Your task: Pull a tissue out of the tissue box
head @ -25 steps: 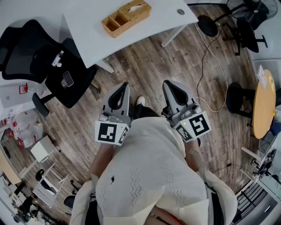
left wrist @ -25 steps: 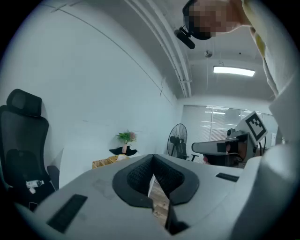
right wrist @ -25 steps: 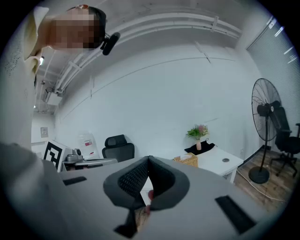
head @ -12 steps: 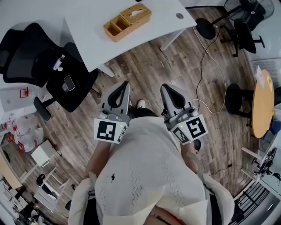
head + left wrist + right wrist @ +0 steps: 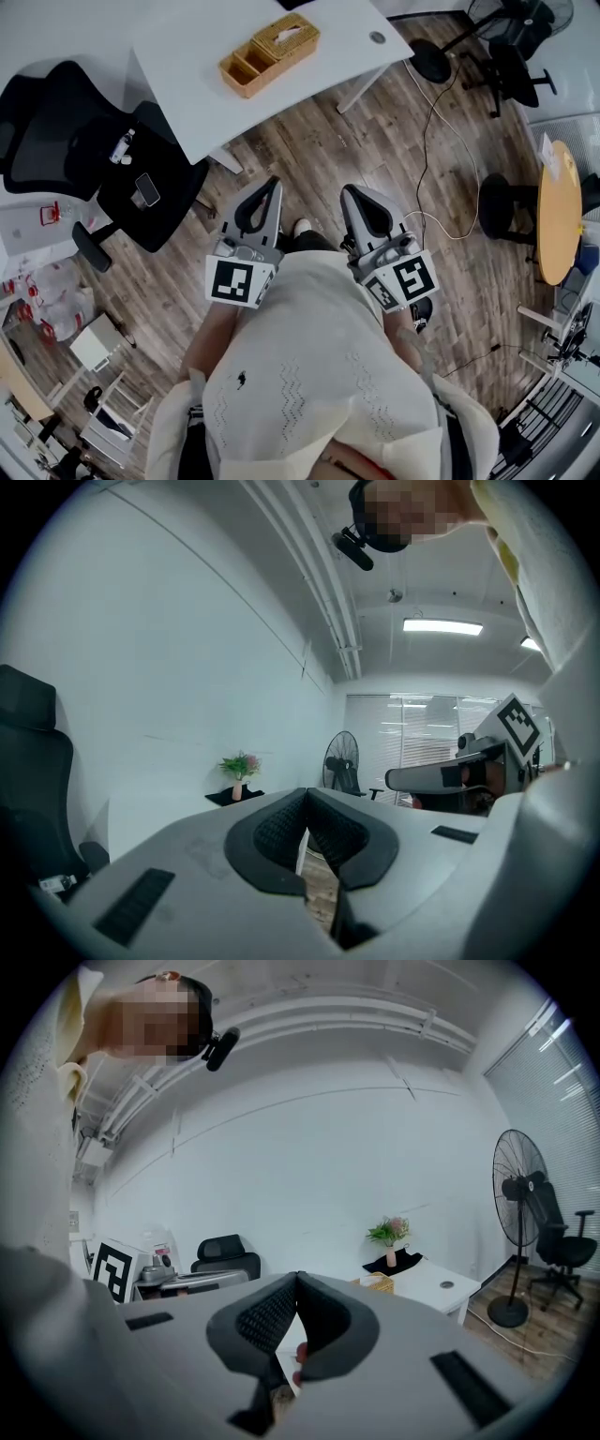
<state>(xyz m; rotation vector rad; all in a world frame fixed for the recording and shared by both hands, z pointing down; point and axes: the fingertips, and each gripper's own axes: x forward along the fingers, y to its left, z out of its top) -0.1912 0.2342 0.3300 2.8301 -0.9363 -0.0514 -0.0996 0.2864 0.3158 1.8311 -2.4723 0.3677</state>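
A wicker tissue box with white tissue showing in its slot stands on the white table far ahead of me, joined to an open wicker compartment. In the right gripper view the tissue box shows small on the distant table. My left gripper and right gripper are held close to my body over the wooden floor, well short of the table. Both are shut with nothing between the pads. The left gripper and the right gripper each show their tips touching.
A black office chair with a phone on its seat stands left of the table. A table leg and a cable cross the floor ahead on the right. A round wooden table is at the right, a fan base behind.
The table and tissue box sit a little lower in the head view, so I have drifted slightly towards them. Both grippers stay shut in front of my body.
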